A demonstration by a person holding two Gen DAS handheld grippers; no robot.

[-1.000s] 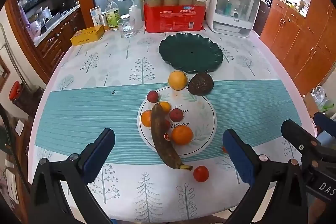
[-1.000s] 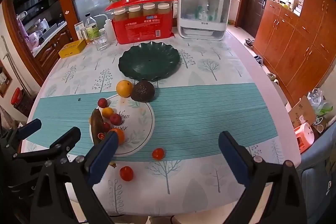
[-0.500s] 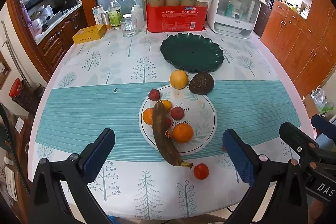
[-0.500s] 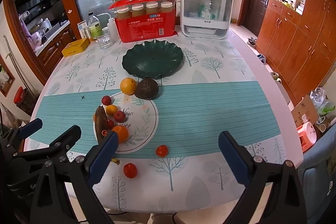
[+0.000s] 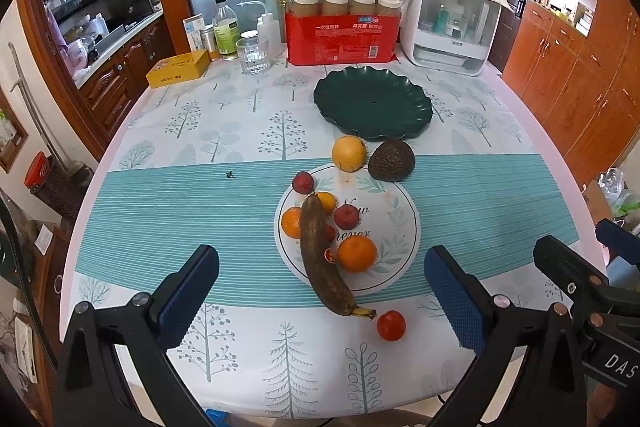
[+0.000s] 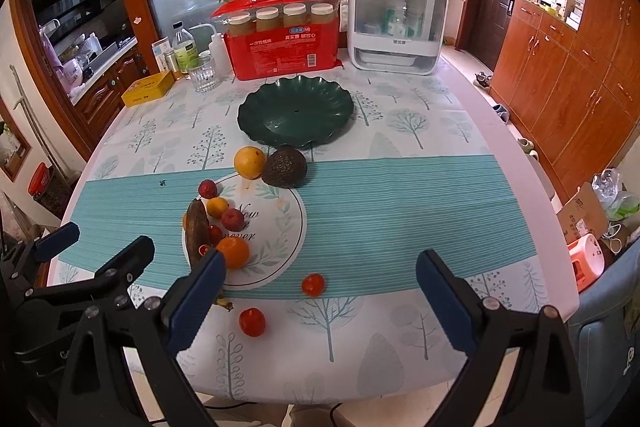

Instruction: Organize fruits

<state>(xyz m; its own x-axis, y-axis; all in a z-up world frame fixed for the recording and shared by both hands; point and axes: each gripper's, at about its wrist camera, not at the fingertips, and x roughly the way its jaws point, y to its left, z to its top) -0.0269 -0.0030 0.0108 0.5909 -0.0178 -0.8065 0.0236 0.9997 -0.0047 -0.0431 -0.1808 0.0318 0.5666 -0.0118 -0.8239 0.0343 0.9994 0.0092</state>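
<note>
Left wrist view | we hold left gripper [image 5: 320, 291] and right gripper [image 6: 320, 287] spread, empty | green plate [image 5: 372, 103] bare | banana [image 5: 320, 255], oranges, probably tomatoes unsorted.

Both cameras now sit higher and farther back from the tabletop [image 5: 224, 211] than a second ago; in the left wrist view the white plate [image 5: 394, 227] and the dark banana [image 5: 320, 259] lie slightly lower toward the near edge of the frame, while the green dish [image 5: 374, 109] appears a little farther from the top; in the right wrist view the whole spread shifts rightward, so the cherry tomato [image 6: 313, 284] and the second tomato [image 6: 252, 321] by the near edge sit more toward the middle; the fruit keeps its places on the tabletop.
</note>
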